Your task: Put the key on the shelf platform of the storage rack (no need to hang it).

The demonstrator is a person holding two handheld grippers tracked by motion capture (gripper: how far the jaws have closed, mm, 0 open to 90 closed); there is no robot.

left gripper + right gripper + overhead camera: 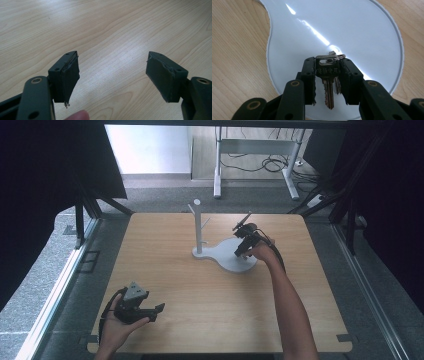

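Note:
A white stand (198,227) with short pegs rises from a glossy white tray-like base (231,261) near the middle of the wooden table. My right gripper (243,251) hovers over that base, shut on a bunch of silver keys (327,75) on a ring; the keys hang between its pads above the white base (287,40). My left gripper (156,312) lies in a hand near the table's front left edge. In the left gripper view its jaws stand wide apart over bare wood, with nothing between the pads (67,77).
The wooden table (165,280) has rounded corners and dark frame rails on both sides. Beyond its far edge stand a desk's white legs (218,175) with cables on the floor. A fingertip (77,115) shows at the bottom of the left gripper view.

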